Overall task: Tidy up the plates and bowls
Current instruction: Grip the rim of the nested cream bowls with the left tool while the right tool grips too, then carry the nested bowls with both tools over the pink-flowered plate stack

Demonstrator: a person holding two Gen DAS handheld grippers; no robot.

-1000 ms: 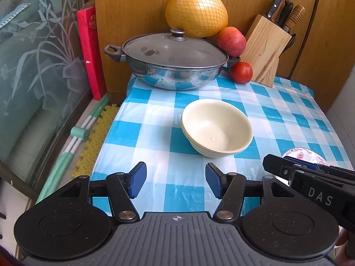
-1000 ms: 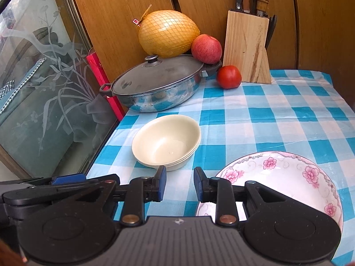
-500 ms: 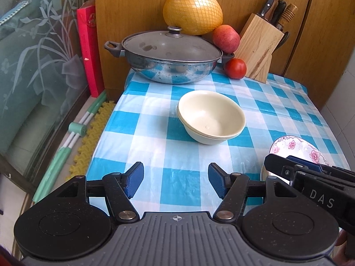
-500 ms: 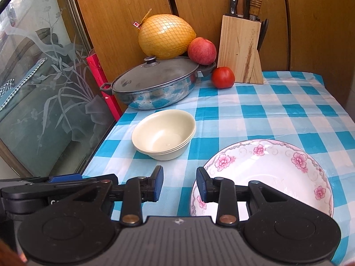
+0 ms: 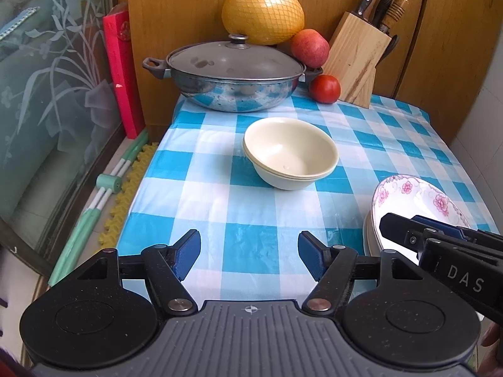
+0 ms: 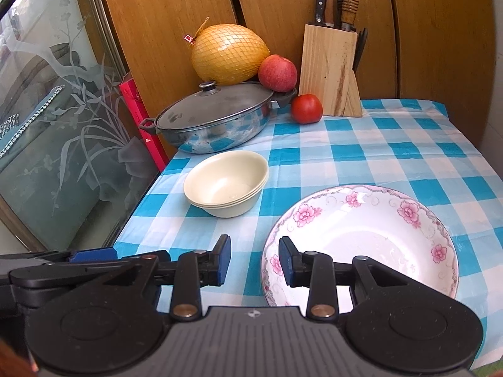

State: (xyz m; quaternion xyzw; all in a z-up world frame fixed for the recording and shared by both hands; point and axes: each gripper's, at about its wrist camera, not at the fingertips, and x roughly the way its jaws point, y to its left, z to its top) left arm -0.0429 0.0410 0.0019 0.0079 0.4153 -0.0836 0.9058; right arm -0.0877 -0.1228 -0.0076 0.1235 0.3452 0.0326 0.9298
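**Mei:** So, where do the tongs stand?

**Tao:** Both pairs are spread and hold nothing. The left tongs (image 5: 249, 256) hang over the near edge of the worktop (image 5: 201, 163), pads wide apart. The right tongs (image 6: 254, 260) gape less, and their right pad (image 6: 286, 262) sits over the near rim of the flowered plate (image 6: 361, 242); whether it touches, the pictures do not show.

**Mei:** And the task's things?

**Tao:** The cream bowls (image 5: 290, 157) are nested in one stack, straight ahead of the left tongs and well apart from them. From the left camera, another pale rim shows under the flowered plate, so it seems to lie on a second plate.

**Mei:** Which step is that?

**Tao:** Probably the end of stacking: bowls together, plates together. If the top plate needs squaring, the next move calls for straddling its rim and nudging gently; otherwise, lifting clear.

**Mei:** Anything behind?

**Tao:** A lidded pan (image 5: 232, 78), a netted pomelo (image 5: 262, 12), an apple (image 5: 309, 47), a tomato (image 5: 325, 89) and a knife block (image 5: 356, 59), all near the back wall.
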